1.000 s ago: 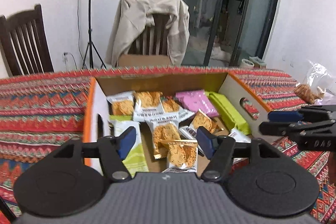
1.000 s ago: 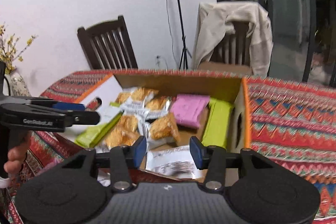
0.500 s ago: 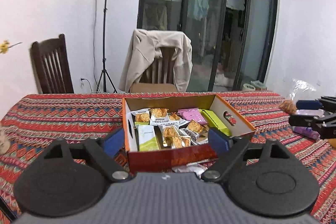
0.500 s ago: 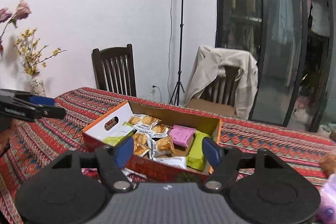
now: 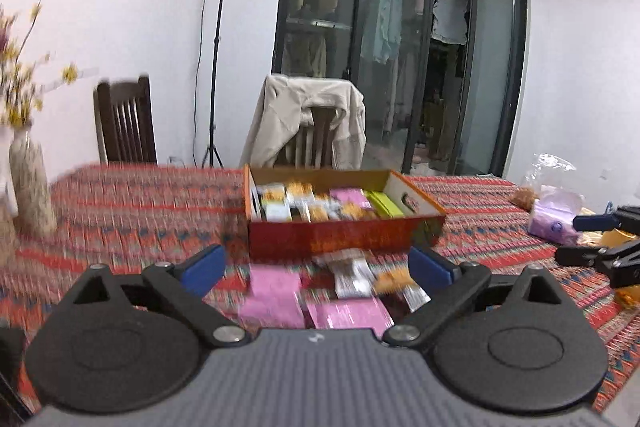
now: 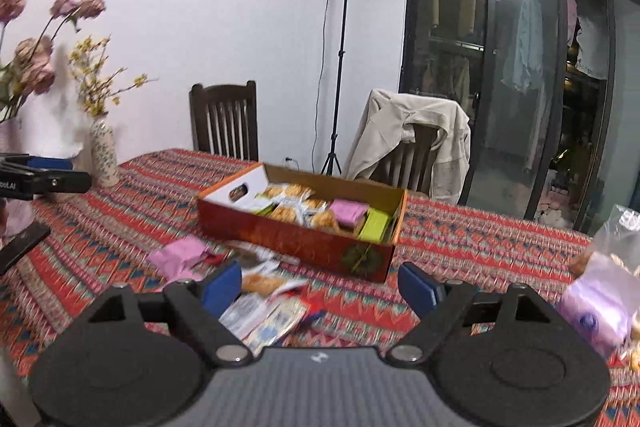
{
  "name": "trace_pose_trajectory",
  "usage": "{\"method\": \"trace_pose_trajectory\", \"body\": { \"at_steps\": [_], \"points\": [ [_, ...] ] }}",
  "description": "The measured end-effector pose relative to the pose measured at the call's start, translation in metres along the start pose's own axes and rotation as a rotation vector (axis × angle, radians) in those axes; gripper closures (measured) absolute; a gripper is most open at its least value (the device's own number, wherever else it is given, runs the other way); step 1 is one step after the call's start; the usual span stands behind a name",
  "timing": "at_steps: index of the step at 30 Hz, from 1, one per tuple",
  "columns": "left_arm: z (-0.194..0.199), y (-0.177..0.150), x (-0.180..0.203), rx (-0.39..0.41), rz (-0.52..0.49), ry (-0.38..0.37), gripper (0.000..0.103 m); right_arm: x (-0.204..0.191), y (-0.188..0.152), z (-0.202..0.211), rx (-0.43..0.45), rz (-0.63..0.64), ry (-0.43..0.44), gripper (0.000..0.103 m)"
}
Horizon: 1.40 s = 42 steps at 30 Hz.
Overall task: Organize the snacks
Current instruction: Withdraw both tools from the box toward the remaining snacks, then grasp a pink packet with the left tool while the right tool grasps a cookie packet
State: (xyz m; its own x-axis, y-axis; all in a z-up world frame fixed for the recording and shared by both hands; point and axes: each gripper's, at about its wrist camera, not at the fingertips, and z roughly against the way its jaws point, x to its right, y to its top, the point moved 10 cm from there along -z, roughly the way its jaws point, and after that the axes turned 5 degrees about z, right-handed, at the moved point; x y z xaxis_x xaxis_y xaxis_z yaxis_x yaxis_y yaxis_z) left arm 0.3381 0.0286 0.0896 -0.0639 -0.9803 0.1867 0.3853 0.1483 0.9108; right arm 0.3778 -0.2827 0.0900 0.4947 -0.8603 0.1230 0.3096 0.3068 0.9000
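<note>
A red cardboard box (image 5: 344, 237) (image 6: 296, 231) full of snack packets stands mid-table on the patterned cloth. Loose packets lie in front of it: pink ones (image 5: 276, 291) (image 6: 180, 255) and orange-and-white ones (image 5: 360, 275) (image 6: 264, 303). My left gripper (image 5: 316, 267) hangs well back from the box, its jaws opening wide with nothing held between them. My right gripper (image 6: 320, 283) is likewise back from the box, jaws opening, empty. Each gripper shows at the edge of the other's view.
Vases with flowers (image 6: 102, 151) (image 5: 30, 183) stand at the table's left end. Plastic bags of snacks (image 5: 554, 211) (image 6: 600, 299) lie at the right. Two chairs, one draped with a beige jacket (image 5: 308, 123), and a light stand (image 6: 340, 67) are behind the table.
Both grippers pulled back from over the box and rose, so the whole box and the loose packets before it now show. Both sets of jaws widened.
</note>
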Motion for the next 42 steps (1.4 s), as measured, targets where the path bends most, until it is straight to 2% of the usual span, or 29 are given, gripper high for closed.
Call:
{"method": "trace_pose_trajectory", "body": {
  "at_steps": [4, 11, 17, 22, 30, 39, 42],
  "points": [
    [0.007, -0.039, -0.002, -0.076, 0.060, -0.037, 0.003, -0.022, -0.030, 0.006, -0.031, -0.006, 0.021, 0.017],
    [-0.006, -0.102, -0.009, -0.225, 0.080, -0.022, 0.003, -0.052, -0.090, 0.000, -0.116, -0.092, 0.085, 0.017],
    [-0.010, -0.110, -0.013, -0.241, 0.086, -0.027, 0.003, -0.064, -0.118, -0.009, -0.167, -0.143, 0.101, 0.017],
    [-0.022, -0.110, -0.017, -0.254, 0.090, -0.023, 0.003, -0.062, -0.113, -0.018, -0.167, -0.154, 0.098, 0.016],
    [-0.050, -0.096, -0.023, -0.269, 0.108, -0.023, 0.003, -0.057, -0.084, -0.054, -0.167, -0.141, 0.102, 0.016],
    [-0.138, -0.091, 0.016, -0.351, 0.119, -0.083, 0.002, -0.054, -0.062, -0.092, -0.167, -0.121, 0.110, 0.016],
    [-0.163, -0.094, 0.017, -0.361, 0.143, -0.061, 0.002, -0.042, -0.063, -0.097, -0.177, -0.126, 0.093, 0.016]
  ]
}}
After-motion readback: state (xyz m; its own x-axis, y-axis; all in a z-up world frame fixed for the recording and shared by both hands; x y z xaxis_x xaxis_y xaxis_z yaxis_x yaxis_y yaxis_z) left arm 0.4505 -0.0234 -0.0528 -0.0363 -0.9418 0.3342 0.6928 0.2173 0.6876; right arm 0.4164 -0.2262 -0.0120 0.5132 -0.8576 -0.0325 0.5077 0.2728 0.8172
